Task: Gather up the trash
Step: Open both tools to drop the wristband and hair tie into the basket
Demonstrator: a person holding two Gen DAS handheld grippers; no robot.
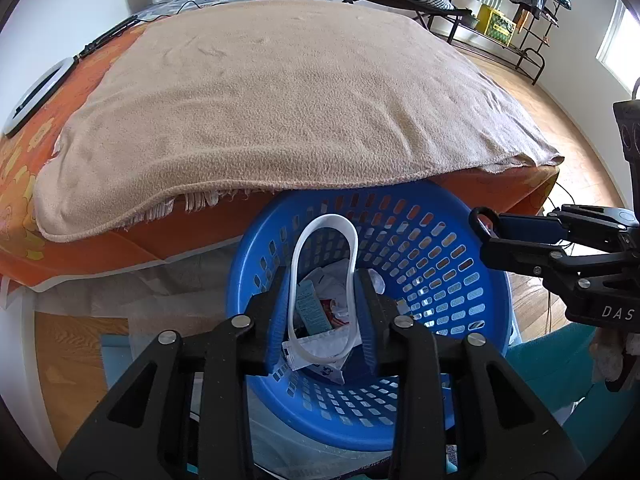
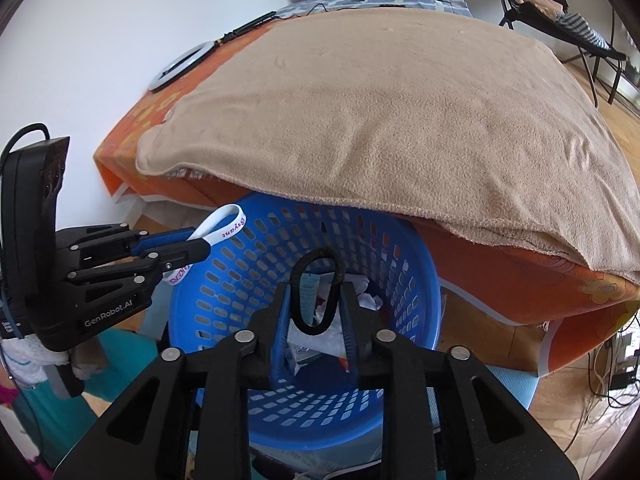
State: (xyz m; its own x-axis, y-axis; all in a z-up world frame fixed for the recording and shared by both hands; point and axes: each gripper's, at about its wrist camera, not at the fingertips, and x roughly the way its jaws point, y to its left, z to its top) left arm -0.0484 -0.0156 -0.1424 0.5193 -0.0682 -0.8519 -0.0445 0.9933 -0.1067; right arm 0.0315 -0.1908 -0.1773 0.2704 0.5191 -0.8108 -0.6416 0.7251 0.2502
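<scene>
left gripper (image 1: 325, 280) pinching a white wristband (image 1: 324, 292) at lower centre | right gripper (image 2: 316, 300) pinching a black band (image 2: 318, 292) at lower centre | both bands above the blue basket (image 1: 460, 264), trash inside | basket against the bed (image 1: 280, 92)

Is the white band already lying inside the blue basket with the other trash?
No: the white band is pinched in the left tool, held above the blue basket.
</scene>
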